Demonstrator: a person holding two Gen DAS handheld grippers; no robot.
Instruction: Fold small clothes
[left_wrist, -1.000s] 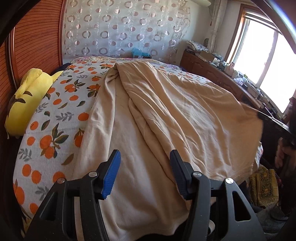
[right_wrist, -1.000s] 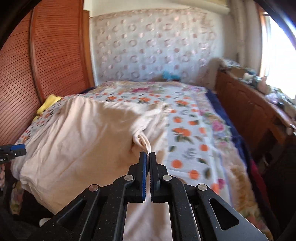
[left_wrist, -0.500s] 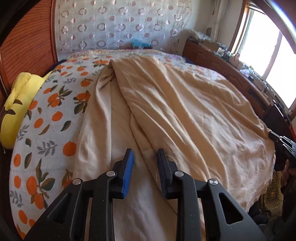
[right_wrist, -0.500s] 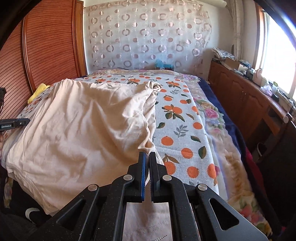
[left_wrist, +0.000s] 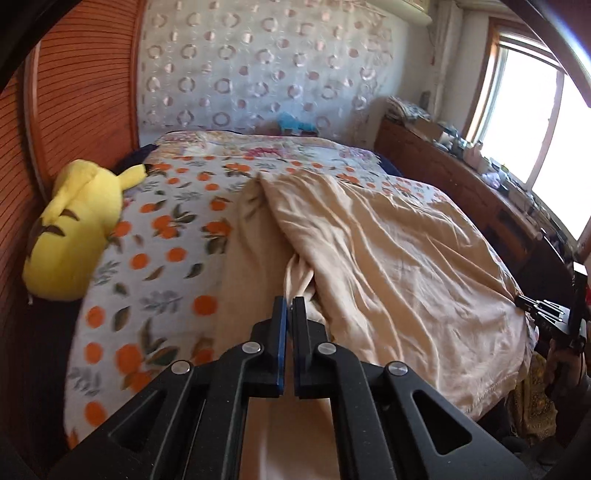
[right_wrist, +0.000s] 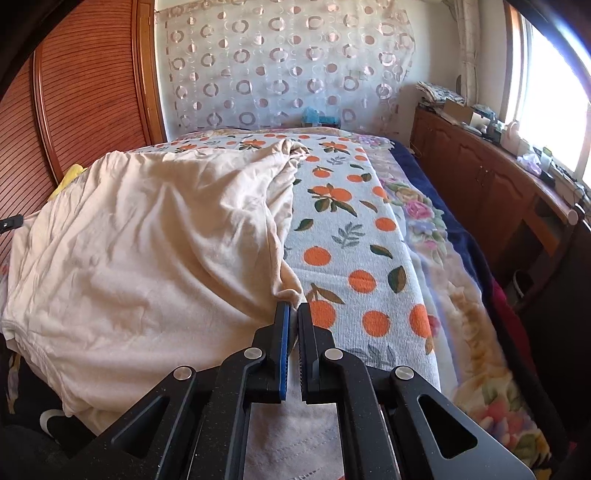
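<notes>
A: Listing item one: where is the beige garment (left_wrist: 388, 258) lying, and what are your tongs doing?

B: You are keeping it spread across the bed (left_wrist: 162, 236), over the orange-print cover. Your left tongs (left_wrist: 289, 306) are pinching a gathered ridge of it. Your right tongs (right_wrist: 291, 314) are clamping its near right edge.

A: Listing item two: how far are you along?

B: You are looking at an early stage, by my reading. One layer is lying doubled along the left; the sleeves and hem are still waiting for their folds.

A: Listing item three: what is differing from a second ago?

B: Your left tongs were standing wide over flat cloth; now they are gripping it. Your right tongs are remaining clamped.
</notes>
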